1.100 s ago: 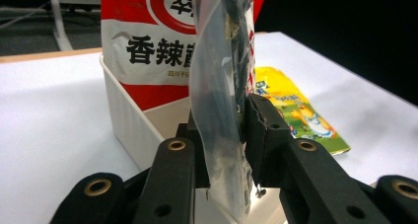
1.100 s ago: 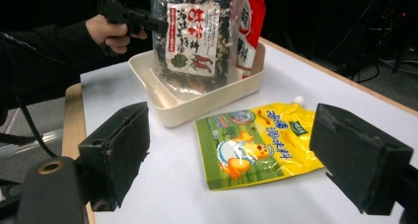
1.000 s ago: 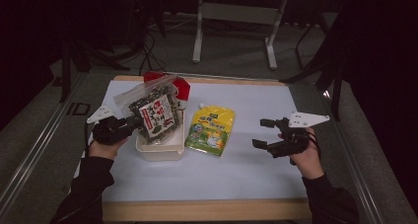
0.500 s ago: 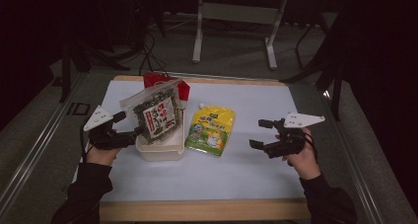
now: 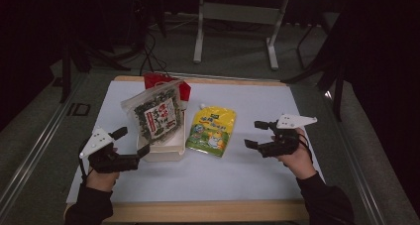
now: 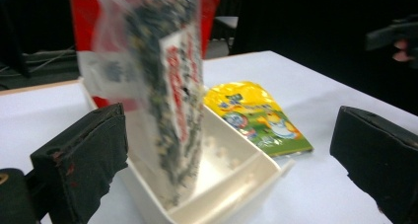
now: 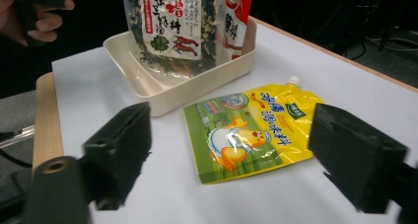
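A clear bag of dried green flakes (image 5: 157, 117) with a red and white label stands leaning in a cream tray (image 5: 163, 154), in front of a red bag (image 5: 167, 81). My left gripper (image 5: 131, 141) is just off the tray's front left corner. Its jaws have just been opening and are now open, with nothing between the pads. In the left gripper view the flake bag (image 6: 167, 86) and the tray (image 6: 231, 184) stand just beyond its tips. A yellow spouted pouch (image 5: 213, 131) lies flat to the right of the tray. My right gripper (image 5: 252, 134) hovers beside it. Its jaws have just closed a little but stand open and hold nothing; the pouch (image 7: 251, 130) lies ahead of them.
The white mat (image 5: 247, 175) covers a wooden table top whose front edge (image 5: 208, 210) is near my arms. A metal frame's legs (image 5: 198, 36) stand behind the table on a dark floor. The tray (image 7: 187, 93) has low walls.
My left gripper let go of the flake bag, opened wide and drew back toward the near left. The bag stays leaning in the tray. The right hand has hardly moved.
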Demonstrator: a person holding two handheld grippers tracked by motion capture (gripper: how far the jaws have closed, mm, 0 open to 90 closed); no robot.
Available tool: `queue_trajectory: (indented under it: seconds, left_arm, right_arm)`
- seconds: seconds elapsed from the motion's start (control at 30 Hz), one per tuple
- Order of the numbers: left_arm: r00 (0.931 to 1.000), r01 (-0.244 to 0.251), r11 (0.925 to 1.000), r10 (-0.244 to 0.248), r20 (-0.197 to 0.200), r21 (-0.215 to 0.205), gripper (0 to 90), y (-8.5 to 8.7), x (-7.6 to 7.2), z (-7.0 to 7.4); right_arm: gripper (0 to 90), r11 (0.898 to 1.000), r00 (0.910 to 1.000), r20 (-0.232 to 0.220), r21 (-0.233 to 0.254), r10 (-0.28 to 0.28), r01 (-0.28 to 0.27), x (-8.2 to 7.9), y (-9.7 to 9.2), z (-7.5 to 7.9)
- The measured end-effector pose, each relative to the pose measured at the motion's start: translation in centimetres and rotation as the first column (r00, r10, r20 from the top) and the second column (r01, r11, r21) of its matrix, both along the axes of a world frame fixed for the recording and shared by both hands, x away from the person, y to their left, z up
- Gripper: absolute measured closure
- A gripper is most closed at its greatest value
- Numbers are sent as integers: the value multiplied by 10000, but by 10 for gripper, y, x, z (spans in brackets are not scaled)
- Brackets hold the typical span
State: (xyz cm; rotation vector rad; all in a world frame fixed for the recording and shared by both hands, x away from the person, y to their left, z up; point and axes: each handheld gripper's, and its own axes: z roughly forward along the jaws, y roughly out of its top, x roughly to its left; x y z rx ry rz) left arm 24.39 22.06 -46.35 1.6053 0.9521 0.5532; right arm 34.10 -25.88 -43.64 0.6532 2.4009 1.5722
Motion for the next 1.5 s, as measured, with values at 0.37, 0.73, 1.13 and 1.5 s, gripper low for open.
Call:
queue_trajectory:
  seconds: [0.37,0.73,1.13,1.5]
  left_arm:
    - [9947,1005,9946,-1000,-234,242,24,-35,-22,-30]
    - [9876,1558,9870,-1564,116,382,24,-49,-30,-40]
    - [9851,1718,9847,-1718,-24,302,24,-52,-30,-51]
    - [9812,1924,9801,-1915,-233,486,24,-56,-31,-62]
  right_arm:
    - [345,9995,9993,320,-237,-191,198,13,19,2]
    - [465,9991,9990,269,-237,-349,356,44,46,-19]
    - [664,9949,9955,-205,-410,-928,919,86,69,-40]
    - [854,9855,9859,-597,-767,-1560,1513,125,87,-59]
